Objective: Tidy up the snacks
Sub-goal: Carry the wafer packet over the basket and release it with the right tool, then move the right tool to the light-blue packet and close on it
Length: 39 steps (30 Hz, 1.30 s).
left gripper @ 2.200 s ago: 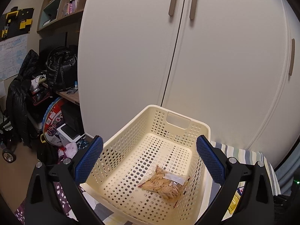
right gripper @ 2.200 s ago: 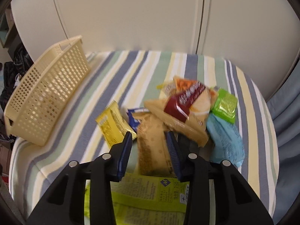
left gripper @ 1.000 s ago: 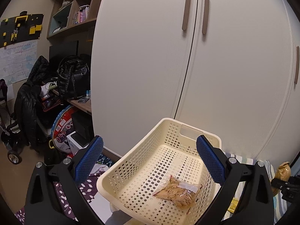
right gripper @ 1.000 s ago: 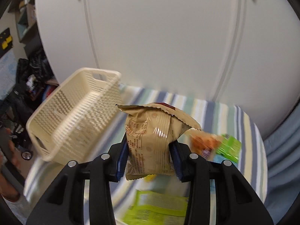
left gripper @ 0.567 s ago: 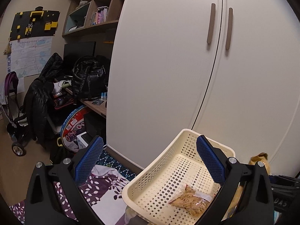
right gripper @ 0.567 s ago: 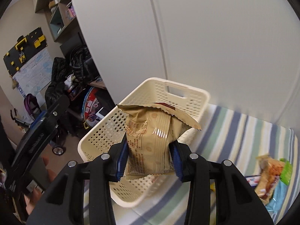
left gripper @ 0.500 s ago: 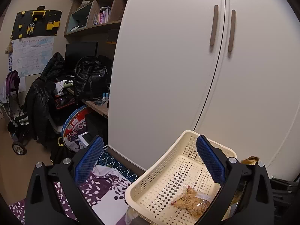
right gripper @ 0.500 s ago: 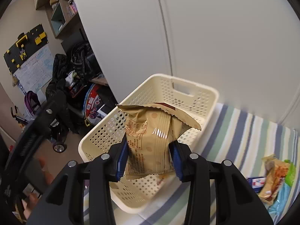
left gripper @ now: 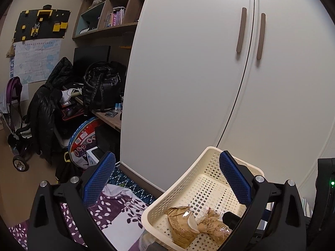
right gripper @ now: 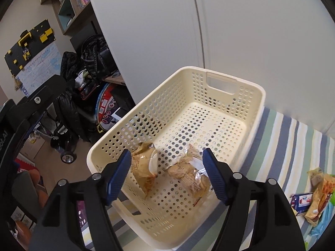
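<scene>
2 snack packets (right gripper: 167,171) lie in the basket (right gripper: 228,106), wardrobe (right gripper: 230,31) behind.

tan snack packet (right gripper: 144,170) and clear cracker bag (right gripper: 188,172) lie side by side in cream perforated basket (right gripper: 236,96)

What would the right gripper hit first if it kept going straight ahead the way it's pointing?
Probably the clear cracker bag in the cream basket; the open right gripper points down at it, though depth is unclear.

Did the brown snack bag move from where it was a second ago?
Yes. The brown snack bag left the right gripper, whose fingers are now open, and dropped into the cream basket, beside the clear cracker bag.
</scene>
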Available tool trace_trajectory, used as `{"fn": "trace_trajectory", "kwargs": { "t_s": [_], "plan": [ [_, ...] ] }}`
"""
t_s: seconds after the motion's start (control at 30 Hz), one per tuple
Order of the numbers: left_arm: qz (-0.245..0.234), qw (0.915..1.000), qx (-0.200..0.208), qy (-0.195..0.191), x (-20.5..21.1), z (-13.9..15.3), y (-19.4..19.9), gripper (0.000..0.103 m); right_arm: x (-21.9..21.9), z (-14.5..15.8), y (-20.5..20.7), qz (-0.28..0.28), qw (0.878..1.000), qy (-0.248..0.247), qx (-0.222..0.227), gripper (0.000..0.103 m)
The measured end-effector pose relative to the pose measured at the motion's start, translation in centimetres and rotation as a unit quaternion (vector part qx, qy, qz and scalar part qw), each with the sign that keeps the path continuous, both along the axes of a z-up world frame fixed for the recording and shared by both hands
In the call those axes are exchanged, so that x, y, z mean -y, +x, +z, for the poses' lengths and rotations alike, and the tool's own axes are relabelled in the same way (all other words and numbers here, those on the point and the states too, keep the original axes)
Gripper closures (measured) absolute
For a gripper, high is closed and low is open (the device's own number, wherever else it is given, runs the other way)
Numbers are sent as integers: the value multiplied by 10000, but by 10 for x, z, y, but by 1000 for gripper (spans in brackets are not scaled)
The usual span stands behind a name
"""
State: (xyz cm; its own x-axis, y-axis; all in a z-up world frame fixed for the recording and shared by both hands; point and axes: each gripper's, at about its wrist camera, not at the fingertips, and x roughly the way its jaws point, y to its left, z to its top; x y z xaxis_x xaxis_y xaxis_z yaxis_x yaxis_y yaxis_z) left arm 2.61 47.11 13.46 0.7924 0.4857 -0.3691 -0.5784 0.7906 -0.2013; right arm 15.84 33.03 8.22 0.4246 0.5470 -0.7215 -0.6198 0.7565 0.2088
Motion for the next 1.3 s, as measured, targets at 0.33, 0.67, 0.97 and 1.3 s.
{"fn": "trace_trajectory", "kwargs": {
  "t_s": [0.33,0.67,0.97,1.3],
  "plan": [
    [-354,9992,47,162,17,1,5,2,41,2,0,-435,9989,-8,172,33],
    [-1586,9870,264,3,54,0,16,2,115,9,7,-1253,9917,127,274,20],
    [-2131,9769,144,91,91,-5,22,2,206,0,7,-2071,9779,-74,277,19],
    [-2907,9568,-72,71,134,-14,33,2,319,-42,11,-3127,9482,-554,11,19]
  ]
}}
